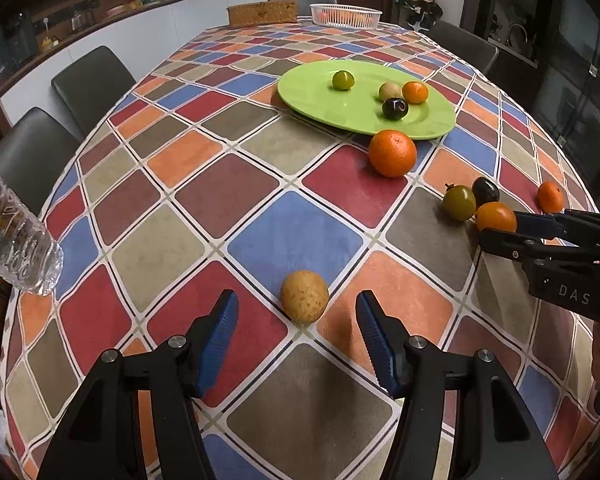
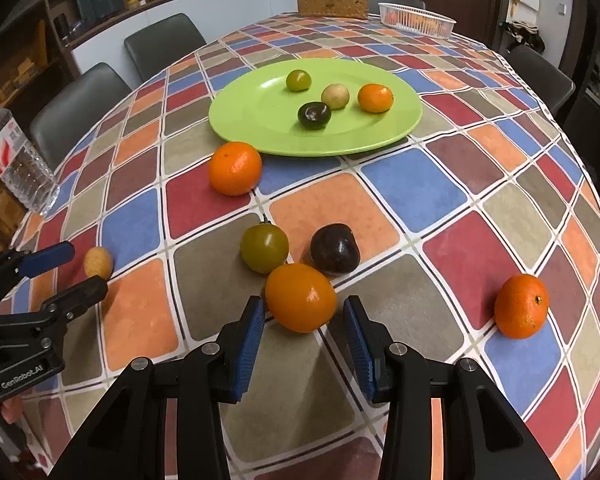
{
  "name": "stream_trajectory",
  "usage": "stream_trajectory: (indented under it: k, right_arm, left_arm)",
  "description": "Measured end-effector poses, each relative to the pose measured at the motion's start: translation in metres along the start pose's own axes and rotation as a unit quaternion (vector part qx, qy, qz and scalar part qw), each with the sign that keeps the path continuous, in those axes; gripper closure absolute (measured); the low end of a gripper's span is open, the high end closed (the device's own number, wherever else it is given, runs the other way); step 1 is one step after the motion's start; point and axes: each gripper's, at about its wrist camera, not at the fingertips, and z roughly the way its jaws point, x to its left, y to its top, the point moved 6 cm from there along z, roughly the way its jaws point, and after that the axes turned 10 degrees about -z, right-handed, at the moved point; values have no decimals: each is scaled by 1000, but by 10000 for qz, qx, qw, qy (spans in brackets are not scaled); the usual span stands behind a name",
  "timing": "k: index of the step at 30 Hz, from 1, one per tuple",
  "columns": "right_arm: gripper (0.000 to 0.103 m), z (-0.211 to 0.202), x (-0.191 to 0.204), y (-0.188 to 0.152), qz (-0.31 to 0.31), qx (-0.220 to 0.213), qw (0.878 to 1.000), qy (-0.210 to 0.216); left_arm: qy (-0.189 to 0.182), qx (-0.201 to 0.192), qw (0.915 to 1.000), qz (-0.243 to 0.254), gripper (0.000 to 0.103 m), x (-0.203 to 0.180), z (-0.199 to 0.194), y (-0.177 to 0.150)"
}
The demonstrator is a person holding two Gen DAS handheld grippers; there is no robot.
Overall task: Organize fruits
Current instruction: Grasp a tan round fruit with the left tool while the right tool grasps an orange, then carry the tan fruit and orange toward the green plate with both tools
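Observation:
A green plate (image 1: pixel 320 92) (image 2: pixel 260 120) holds a green fruit, a pale fruit, a small orange and a dark plum. My left gripper (image 1: pixel 298 306) is open, its fingers on either side of a tan speckled fruit (image 1: pixel 304 297) (image 2: pixel 98 262) on the cloth, not touching it. My right gripper (image 2: pixel 304 306) is open around a small orange fruit (image 2: pixel 300 297) (image 1: pixel 495 216). Behind that lie a green fruit (image 2: pixel 265 247) and a dark plum (image 2: pixel 335 249). A large orange (image 2: pixel 235 168) (image 1: pixel 393 153) lies near the plate's front edge. Another orange (image 2: pixel 521 306) (image 1: pixel 551 197) lies to the right.
A water bottle (image 1: pixel 16 244) (image 2: pixel 18 164) stands at the table's left edge. A wicker box (image 1: pixel 262 13) and a white basket (image 1: pixel 345 14) stand at the far end. Dark chairs (image 1: pixel 92 84) line the left side and far right.

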Motion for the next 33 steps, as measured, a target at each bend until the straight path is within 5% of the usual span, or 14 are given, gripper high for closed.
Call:
stream_trajectory:
  k: [9, 33]
  right_arm:
    - [67, 3, 1, 3, -67, -47, 10000, 8]
    - [67, -48, 4, 9, -23, -706, 9973, 180]
  left_arm:
    - [-170, 137, 9997, -85, 77, -1, 7, -1]
    - [-565, -503, 9970, 152, 77, -29, -47, 16]
